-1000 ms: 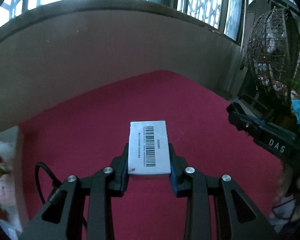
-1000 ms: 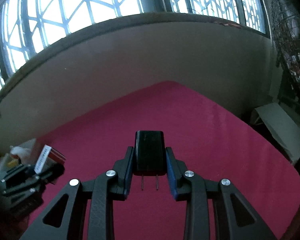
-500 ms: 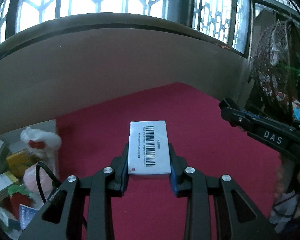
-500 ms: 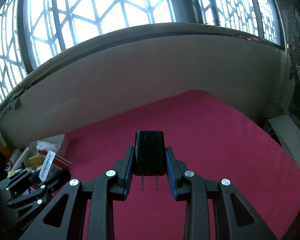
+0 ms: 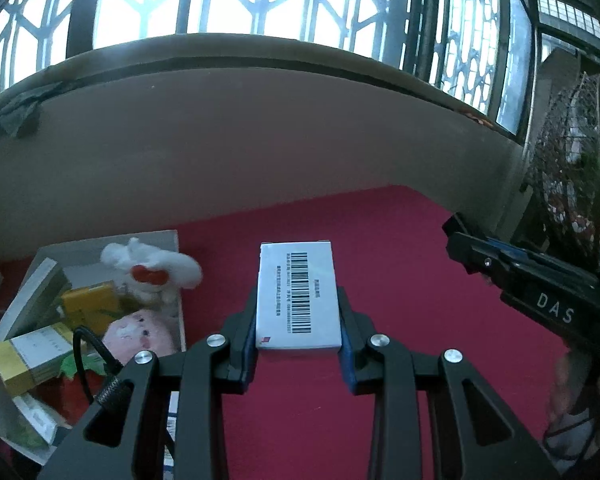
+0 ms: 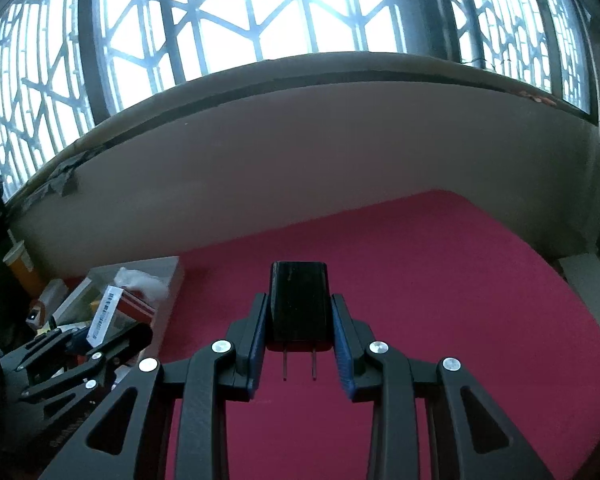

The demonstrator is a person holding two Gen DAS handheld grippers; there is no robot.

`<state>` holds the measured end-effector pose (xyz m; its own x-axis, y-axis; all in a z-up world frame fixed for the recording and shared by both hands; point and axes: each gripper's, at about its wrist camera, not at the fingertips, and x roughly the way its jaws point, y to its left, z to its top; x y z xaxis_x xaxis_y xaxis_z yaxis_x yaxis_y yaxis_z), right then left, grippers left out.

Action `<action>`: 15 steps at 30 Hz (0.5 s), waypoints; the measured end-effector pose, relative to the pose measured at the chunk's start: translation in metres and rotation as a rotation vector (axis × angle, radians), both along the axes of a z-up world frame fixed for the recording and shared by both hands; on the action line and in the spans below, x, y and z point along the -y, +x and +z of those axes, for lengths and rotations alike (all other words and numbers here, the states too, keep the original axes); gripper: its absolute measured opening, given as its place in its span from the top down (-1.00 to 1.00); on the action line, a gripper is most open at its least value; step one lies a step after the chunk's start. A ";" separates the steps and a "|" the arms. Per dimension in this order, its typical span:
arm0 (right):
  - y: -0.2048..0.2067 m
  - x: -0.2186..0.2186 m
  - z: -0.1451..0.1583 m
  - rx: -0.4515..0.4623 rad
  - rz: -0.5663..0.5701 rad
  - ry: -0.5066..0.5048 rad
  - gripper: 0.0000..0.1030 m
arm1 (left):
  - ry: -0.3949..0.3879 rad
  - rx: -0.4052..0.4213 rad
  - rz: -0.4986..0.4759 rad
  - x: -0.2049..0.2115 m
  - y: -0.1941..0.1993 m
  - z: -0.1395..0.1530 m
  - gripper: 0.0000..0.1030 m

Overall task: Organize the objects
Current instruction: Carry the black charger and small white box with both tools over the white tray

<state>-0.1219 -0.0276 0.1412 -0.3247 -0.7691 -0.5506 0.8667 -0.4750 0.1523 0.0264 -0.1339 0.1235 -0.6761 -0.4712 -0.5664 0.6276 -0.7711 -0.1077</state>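
Barcoded white box (image 5: 298, 294), crimson tablecloth (image 5: 400, 248)

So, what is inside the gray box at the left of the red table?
In the gray box: a white plush toy, a pink plush toy and yellow cartons. The left gripper covers its near corner, so the bottom stays unseen.

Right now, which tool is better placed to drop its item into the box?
Left, likely. The left tool holds the white barcoded box right beside the storage box; the right tool, holding the black charger, sits farther away.
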 end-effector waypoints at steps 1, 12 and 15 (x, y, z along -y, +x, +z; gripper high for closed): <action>0.003 0.002 0.001 -0.002 0.006 0.001 0.37 | 0.000 -0.002 0.004 0.001 0.003 0.001 0.39; 0.037 0.021 0.006 -0.016 0.064 0.011 0.37 | -0.001 -0.024 0.052 0.011 0.032 0.009 0.39; 0.046 0.025 0.008 -0.023 0.079 0.011 0.37 | -0.006 -0.031 0.062 0.011 0.040 0.009 0.39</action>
